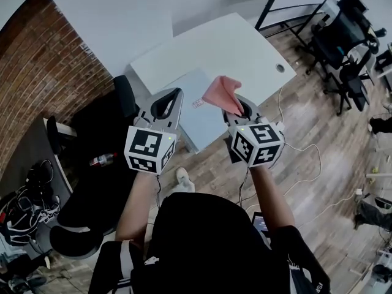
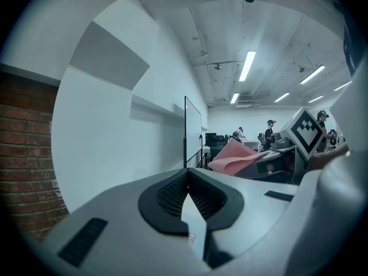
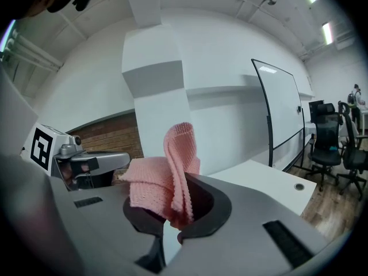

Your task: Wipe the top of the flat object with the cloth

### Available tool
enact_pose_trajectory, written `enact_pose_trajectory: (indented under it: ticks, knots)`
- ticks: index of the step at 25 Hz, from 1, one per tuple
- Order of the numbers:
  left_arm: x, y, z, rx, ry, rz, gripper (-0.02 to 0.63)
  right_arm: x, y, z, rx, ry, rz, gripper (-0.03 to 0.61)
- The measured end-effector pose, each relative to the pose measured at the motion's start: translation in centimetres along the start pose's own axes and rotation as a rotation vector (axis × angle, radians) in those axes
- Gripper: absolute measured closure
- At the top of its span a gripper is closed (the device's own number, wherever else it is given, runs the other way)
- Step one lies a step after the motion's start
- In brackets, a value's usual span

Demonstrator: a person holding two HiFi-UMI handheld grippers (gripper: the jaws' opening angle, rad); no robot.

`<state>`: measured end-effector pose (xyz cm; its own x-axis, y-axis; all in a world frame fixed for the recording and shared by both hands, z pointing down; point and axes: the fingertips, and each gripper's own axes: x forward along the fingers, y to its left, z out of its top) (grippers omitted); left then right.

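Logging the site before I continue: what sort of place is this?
Probably an open-plan office or lab: a white desk, black office chairs on wood flooring, and a standing whiteboard.

Background stuff: a white table (image 1: pixel 226 41) sits out from the wall, with a brick wall (image 1: pixel 43 66) on the left and a black office chair (image 1: pixel 92 164) beside it. More black chairs (image 1: pixel 346 32) top right, white cables (image 1: pixel 309 164) snaking across the wood floor (image 1: pixel 318 121), and a whiteboard (image 3: pixel 279 105) further back.
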<state>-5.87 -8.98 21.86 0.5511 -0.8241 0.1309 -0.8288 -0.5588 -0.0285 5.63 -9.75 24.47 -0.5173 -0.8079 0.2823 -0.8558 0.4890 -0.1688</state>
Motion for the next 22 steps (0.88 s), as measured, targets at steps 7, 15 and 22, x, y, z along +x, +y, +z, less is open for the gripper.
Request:
enact_pose_trajectory:
  ticks: [7, 15, 22]
  knots:
    - [1.9, 3.7, 0.4, -0.034, -0.021, -0.032, 0.601, 3.4, -0.6, 0.9, 0.004, 0.004, -0.03, 0.534]
    - [2.8, 6.1, -0.8, -0.052, -0.001, -0.061, 0.602, 6.2, -0.5, 1.4, 0.011, -0.011, -0.066, 0.534]
    - [3.0, 7.2, -2.5, -0.108, -0.008, -0.078, 0.601, 6.5, -1.5, 1.4, 0.01, -0.016, -0.107, 0.534]
